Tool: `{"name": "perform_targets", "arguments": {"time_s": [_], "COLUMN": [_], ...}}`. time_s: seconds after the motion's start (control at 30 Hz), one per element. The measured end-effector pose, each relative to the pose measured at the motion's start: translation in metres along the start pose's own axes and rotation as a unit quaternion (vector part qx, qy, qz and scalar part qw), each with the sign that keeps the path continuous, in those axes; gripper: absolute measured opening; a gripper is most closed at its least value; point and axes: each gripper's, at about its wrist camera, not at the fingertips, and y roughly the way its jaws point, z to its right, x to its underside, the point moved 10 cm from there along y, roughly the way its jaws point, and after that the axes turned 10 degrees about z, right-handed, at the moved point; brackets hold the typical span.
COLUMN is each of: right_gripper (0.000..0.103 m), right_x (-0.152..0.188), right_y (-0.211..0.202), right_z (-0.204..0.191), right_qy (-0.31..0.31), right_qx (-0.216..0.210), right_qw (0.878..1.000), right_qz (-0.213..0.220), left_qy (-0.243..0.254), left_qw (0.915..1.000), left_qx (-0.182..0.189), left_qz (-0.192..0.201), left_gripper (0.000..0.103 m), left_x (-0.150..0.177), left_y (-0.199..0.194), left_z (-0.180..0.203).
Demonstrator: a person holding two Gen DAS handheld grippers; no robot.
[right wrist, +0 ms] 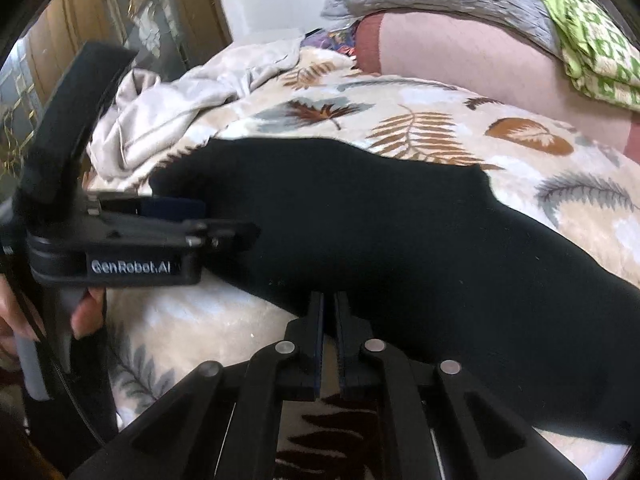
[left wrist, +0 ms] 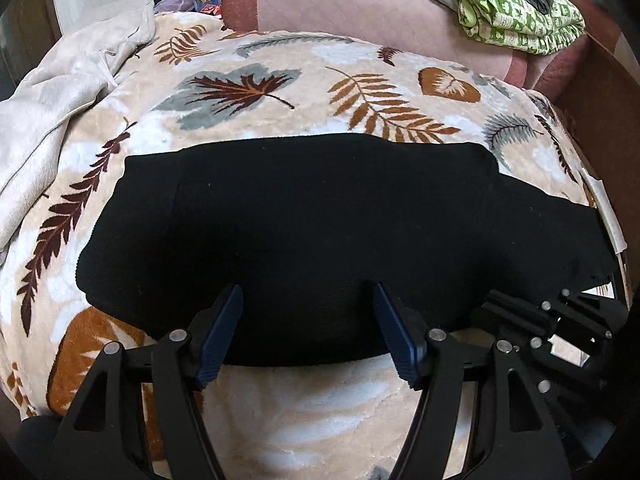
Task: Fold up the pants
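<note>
The left gripper (left wrist: 308, 300) is hovering, fingers apart, over the black pants (left wrist: 320, 220), while the right gripper (right wrist: 329, 304) is seemingly pinching their near edge, fingers together, likely for another fold.

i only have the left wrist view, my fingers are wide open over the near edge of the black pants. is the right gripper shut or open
Observer: The right gripper is nearly shut, with only a thin gap between its pads, at the near edge of the black pants.
Operator: is cloth actually pinched in it
Observer: I cannot tell; the tips reach the hem, but bedding shows through the gap lower down.
Operator: how does my left one look from there
Observer: The left gripper shows side-on at the pants' left end, with a blue pad over the fabric.
Operator: anything else left of the pants
Observer: A crumpled beige garment lies on the leaf-print blanket there.
</note>
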Motion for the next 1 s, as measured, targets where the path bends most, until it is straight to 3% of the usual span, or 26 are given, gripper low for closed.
{"name": "perform_targets", "arguments": {"time_s": [0.07, 0.13, 0.2, 0.4, 0.53, 0.77, 1.0], "right_gripper": [0.012, 0.032, 0.04, 0.041, 0.055, 0.056, 0.06], "right_x": [-0.005, -0.009, -0.009, 0.001, 0.012, 0.028, 0.064], "right_y": [-0.014, -0.027, -0.042, -0.07, -0.091, -0.133, -0.179], "right_z": [0.009, 0.018, 0.032, 0.077, 0.112, 0.165, 0.209], "right_qy": [0.025, 0.049, 0.066, 0.094, 0.124, 0.177, 0.197], "right_qx": [0.004, 0.004, 0.018, 0.065, 0.1, 0.139, 0.181], "right_qw": [1.0, 0.998, 0.997, 0.993, 0.987, 0.973, 0.963], "right_qz": [0.018, 0.032, 0.041, 0.037, 0.035, 0.049, 0.042], "left_qy": [-0.001, 0.002, 0.008, 0.02, 0.029, 0.042, 0.079], "left_qw": [1.0, 0.9999, 0.9997, 0.9988, 0.9972, 0.9932, 0.9818], "left_qx": [0.008, 0.01, 0.013, 0.038, 0.065, 0.109, 0.172], "left_qz": [0.004, 0.009, 0.017, 0.026, 0.022, -0.001, -0.013], "left_gripper": [0.067, 0.067, 0.067, 0.067, 0.069, 0.076, 0.078], "left_x": [-0.003, -0.008, -0.012, -0.021, -0.023, -0.025, -0.033], "left_y": [-0.005, -0.008, -0.012, -0.011, -0.007, 0.006, 0.012], "left_z": [0.003, 0.007, 0.013, 0.043, 0.07, 0.118, 0.181]}}
